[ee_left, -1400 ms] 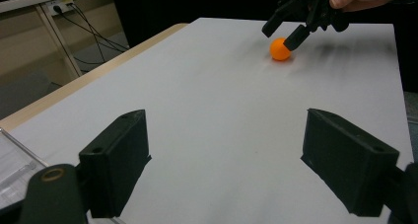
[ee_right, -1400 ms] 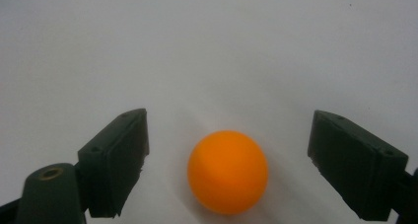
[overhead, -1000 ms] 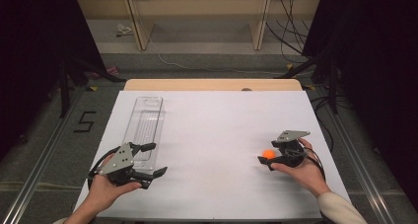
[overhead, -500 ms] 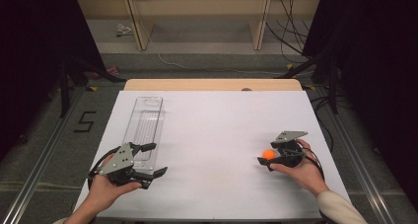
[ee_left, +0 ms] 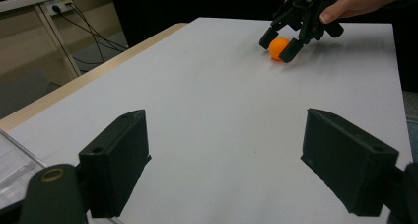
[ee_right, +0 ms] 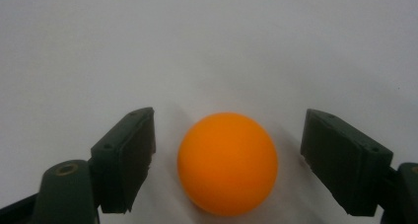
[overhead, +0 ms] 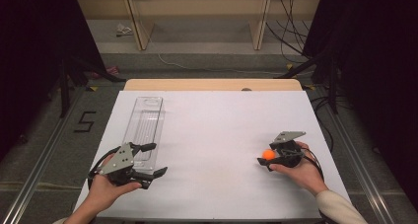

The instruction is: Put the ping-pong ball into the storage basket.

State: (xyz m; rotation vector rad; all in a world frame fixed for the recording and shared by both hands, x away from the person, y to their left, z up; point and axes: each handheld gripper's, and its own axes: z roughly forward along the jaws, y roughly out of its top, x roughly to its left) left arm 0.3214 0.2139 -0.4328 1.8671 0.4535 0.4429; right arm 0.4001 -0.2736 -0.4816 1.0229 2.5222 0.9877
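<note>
Well inside table (overhead: pixel 217 135) edges, ball (overhead: pixel 268 154) unobstructed.

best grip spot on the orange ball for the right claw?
Across the widest middle of the orange ball, coming from the right claw side as now. It is round and rests on the white table; the jaws, just closing, flank it with gaps on both sides.

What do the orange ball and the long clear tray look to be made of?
Orange ball: probably plastic, matte and smooth, with an even colour and only a soft sheen. Clear tray: seemingly transparent hard plastic, glossy; the white table shows through its ribbed floor.
</note>
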